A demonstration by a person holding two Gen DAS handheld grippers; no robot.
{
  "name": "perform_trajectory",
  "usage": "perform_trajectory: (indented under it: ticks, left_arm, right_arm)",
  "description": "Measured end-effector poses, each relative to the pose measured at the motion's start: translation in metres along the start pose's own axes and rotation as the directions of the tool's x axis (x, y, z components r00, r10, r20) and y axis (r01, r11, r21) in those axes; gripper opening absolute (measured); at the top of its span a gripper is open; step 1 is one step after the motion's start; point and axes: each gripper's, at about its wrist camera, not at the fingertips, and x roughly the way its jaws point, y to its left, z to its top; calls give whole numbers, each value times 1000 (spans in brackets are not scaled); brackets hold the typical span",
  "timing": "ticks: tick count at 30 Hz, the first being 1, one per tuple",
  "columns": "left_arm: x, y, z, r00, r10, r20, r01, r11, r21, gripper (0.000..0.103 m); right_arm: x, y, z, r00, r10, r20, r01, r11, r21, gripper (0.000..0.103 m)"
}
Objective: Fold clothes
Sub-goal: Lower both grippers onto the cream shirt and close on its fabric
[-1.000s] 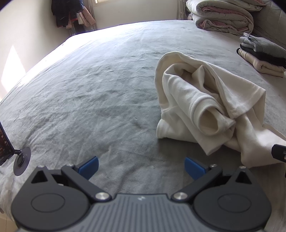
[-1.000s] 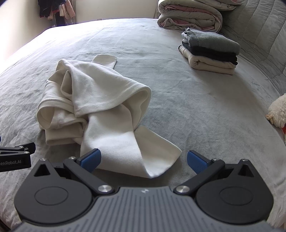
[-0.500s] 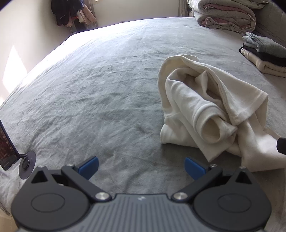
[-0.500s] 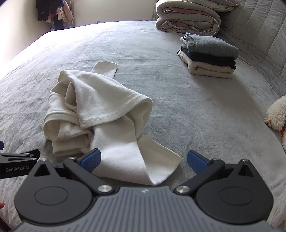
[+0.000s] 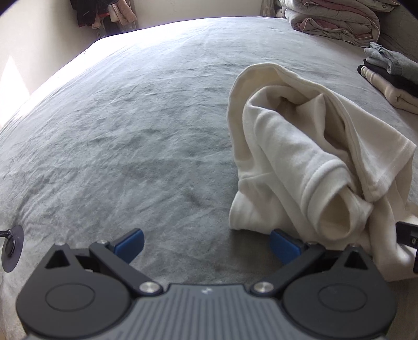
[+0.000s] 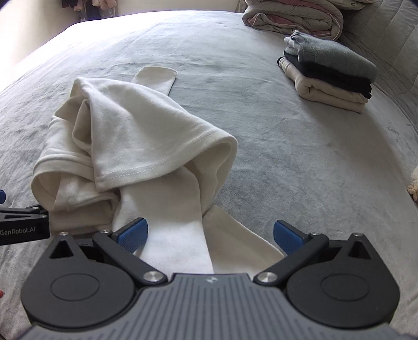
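Left gripper low over grey bed, jaws spread wide, blue pads clear of fabric on one side; other pad just beside, perhaps touching, cream garment. Garment crumpled in a heap at right, one cuff rolled open toward the lens, hemmed edge draped over it. Black part of right gripper poking in at right edge, against the garment; state not readable. Folded stack at far right: grey on top, black, cream below. Rolled duvet beyond it. Hanging clothes in far corner. Dark round mount at left edge.
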Motion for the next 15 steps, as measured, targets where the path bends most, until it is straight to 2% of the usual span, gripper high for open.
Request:
perform_trajectory:
  ticks: [4, 7, 12, 15]
  left_arm:
    - [17, 3, -4, 999, -30, -22, 29, 998, -55, 103]
    - [16, 5, -14, 998, -36, 42, 39, 997, -73, 103]
    - [12, 1, -25, 993, -32, 117, 38, 998, -47, 103]
    - [13, 6, -25, 990, -54, 133, 60, 997, -45, 103]
  right_arm:
    - [19, -12, -1, 996, 65, -59, -60, 995, 76, 103]
    - [26, -18, -6, 996, 80, -34, -76, 991, 113, 103]
    - [26, -16, -11, 997, 80, -2, -79, 993, 92, 103]
    - [25, -12, -20, 997, 66, 44, -68, 996, 60, 103]
